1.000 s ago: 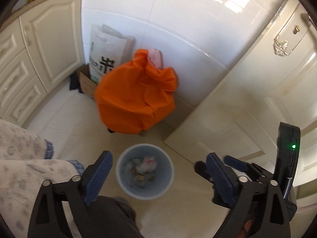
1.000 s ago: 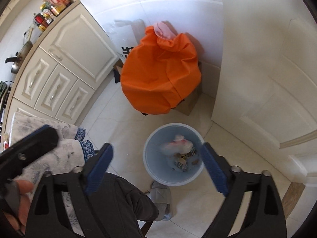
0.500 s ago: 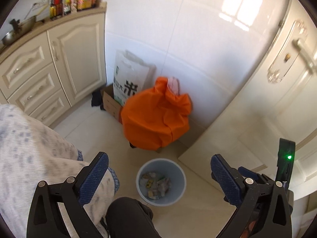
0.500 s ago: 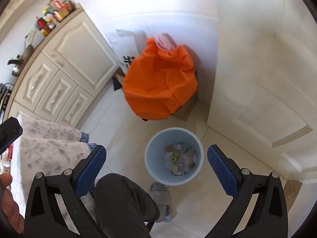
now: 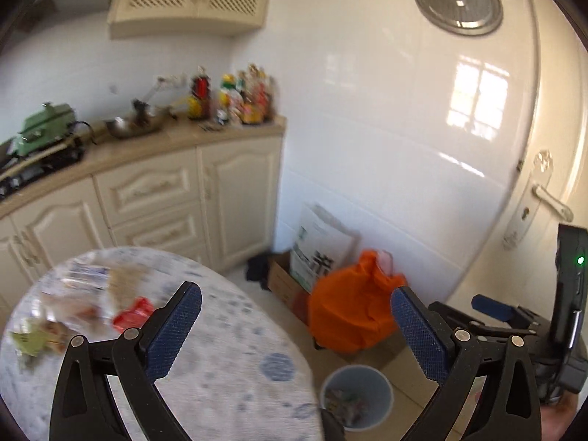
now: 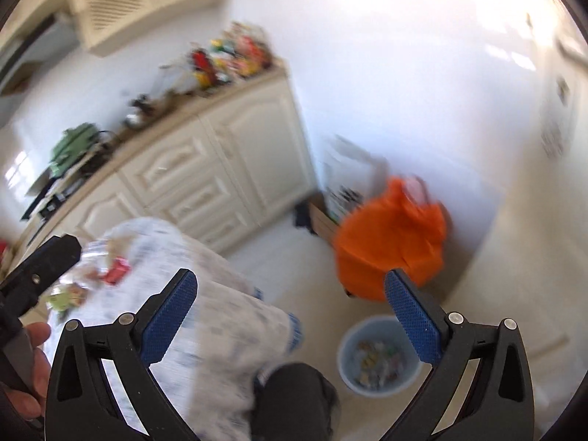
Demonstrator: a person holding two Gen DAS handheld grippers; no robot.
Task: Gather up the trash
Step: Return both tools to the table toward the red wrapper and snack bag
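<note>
Left wrist view: the left hand-held gripper (image 5: 296,325) stands wide apart with nothing between its blue pads (image 5: 172,330); its jaws have just been opening to that spread. Below and to its left lies a round tabletop (image 5: 220,386) under a white cloth with blue specks. On the far left part of the cloth sits the trash (image 5: 84,308): blurred wrappers, among them a red one (image 5: 133,315) and a greenish one (image 5: 31,341). None of it touches the gripper. A pale blue bin (image 5: 356,400) stands on the floor just past the tabletop's right edge, with mixed scraps inside. Behind the bin an orange bag (image 5: 349,316) rests on the floor beside a cardboard box (image 5: 284,286) and a white paper bag (image 5: 321,253), all near the tiled wall. Cream cabinets (image 5: 176,198) carry a row of bottles (image 5: 235,95). The right hand-held gripper (image 5: 492,310) shows at the right edge.

Right wrist view (heavily blurred): the right hand-held gripper (image 6: 290,323) is likewise spread wide and empty. The bin (image 6: 378,356) lies low between its fingers, well apart from them, and the orange bag (image 6: 389,242) sits beyond. The trash (image 6: 92,283) shows on the tabletop (image 6: 205,312) at left, near the left hand-held gripper's black finger (image 6: 44,261) and the hand (image 6: 31,367) that holds it.
</note>
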